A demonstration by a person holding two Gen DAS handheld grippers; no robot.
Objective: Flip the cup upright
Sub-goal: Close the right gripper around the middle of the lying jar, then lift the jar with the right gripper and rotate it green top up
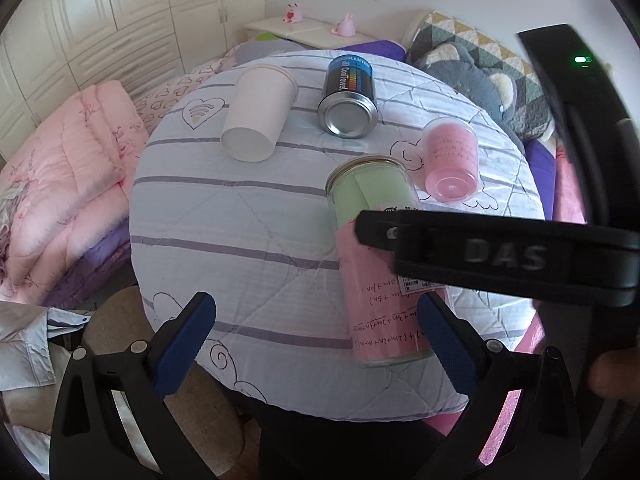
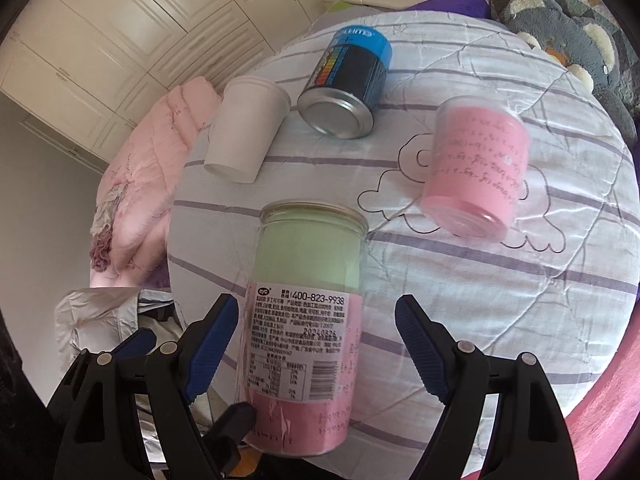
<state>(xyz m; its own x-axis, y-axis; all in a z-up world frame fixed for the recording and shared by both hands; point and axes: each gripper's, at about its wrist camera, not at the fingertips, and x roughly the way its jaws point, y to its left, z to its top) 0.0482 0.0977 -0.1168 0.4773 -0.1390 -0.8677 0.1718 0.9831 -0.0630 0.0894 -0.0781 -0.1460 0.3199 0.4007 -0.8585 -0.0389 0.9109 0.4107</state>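
Note:
A white paper cup (image 1: 258, 114) (image 2: 245, 132) lies on its side at the far left of the round quilted table (image 1: 248, 216) (image 2: 520, 280), base toward me. A tall clear can with green and pink paper inside (image 1: 376, 260) (image 2: 306, 320) lies near the front edge. My left gripper (image 1: 316, 328) is open, low at the front edge, its right finger beside the can. My right gripper (image 2: 316, 340) is open with the can lying between its fingers, not touching. Its body (image 1: 500, 256) crosses the left wrist view above the can.
A black-and-blue tin (image 1: 348, 96) (image 2: 344, 88) lies on its side at the back. A clear cup with pink paper (image 1: 452, 158) (image 2: 476, 168) lies at the right. Pink bedding (image 1: 60, 184), a grey plush (image 1: 480, 84) and wardrobes surround the table.

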